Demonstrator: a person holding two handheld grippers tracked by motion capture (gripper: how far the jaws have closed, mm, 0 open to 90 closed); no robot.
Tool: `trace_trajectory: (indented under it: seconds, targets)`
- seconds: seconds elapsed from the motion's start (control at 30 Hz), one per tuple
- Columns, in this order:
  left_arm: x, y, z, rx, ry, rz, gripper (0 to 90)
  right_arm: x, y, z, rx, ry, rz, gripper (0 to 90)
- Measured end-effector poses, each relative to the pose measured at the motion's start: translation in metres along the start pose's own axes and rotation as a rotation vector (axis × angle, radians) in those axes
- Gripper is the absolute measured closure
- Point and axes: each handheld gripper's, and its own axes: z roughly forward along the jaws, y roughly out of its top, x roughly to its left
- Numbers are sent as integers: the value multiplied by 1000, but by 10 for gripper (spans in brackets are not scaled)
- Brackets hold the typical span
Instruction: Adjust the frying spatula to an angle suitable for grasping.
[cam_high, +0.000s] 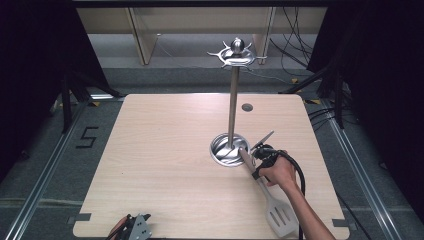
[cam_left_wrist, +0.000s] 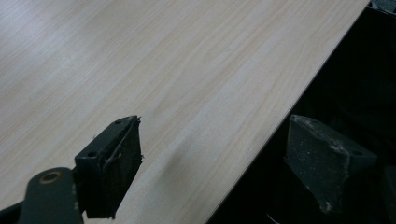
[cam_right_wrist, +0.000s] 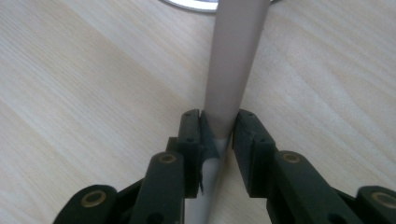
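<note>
Black right tongs (cam_right_wrist: 219, 135) pinch the spatula (cam_high: 264, 190) handle; left tongs (cam_left_wrist: 215, 158) spread wide, holding nothing.

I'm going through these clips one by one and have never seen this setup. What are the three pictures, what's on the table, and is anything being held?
No robot here: a person works with a hand-held two-jaw gripper in each hand. The high view looks down on a wooden table from above the person's side. On it stands a metal utensil stand: a round base, a tall pole and a ring of hooks on top. A slotted spatula lies beside it, its handle end resting at the base.

The other two pictures come from cameras riding on the grippers. The right gripper is shut on the spatula's handle; the high view shows the hand carrying it. The left gripper is open, holding nothing, at the table's near edge.
</note>
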Motion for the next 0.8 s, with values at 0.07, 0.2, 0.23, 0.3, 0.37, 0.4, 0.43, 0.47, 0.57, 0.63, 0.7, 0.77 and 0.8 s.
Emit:
trace_trajectory:
  seconds: [0.07,0.2,0.23,0.3,0.37,0.4,0.43,0.47,0.57,0.63,0.7,0.77,0.8]
  targets:
    - [0,0,0,-3,1,3,178,1,1,-3,6,8,34,744]
    - [0,1,0,-3,3,6,178,-6,-3,-3,-76,-1,-25,758]
    - [0,1,0,-3,1,7,178,-5,-4,-5,-90,-3,-30,759]
    - [0,1,0,-3,2,6,178,-8,-5,-10,-115,-10,-63,760]
    - [-1,1,0,-20,-2,-10,179,-12,-6,-14,-154,-12,-98,760]
    - [-1,1,0,-24,-11,-13,179,-13,-7,-16,-171,-14,-100,760]
    - [-2,1,0,-24,-3,-17,179,-13,-9,-19,-187,-15,-108,760]
    - [-2,1,0,-24,-3,-17,179,-12,-11,-21,-201,-15,-108,760]
    - [-1,0,1,-19,-11,-5,179,-11,-18,-29,-250,-14,-102,761]
    - [-1,1,1,-18,-12,-4,179,-10,-23,-34,-287,-11,-103,760]
    - [-1,1,0,-12,-8,7,179,-10,-28,-39,-314,-8,-108,761]
    - [-1,1,0,-13,-6,4,179,-9,-33,-43,-344,4,-108,761]
    - [-1,1,1,-17,-5,0,179,-10,-35,-44,-363,10,-126,761]
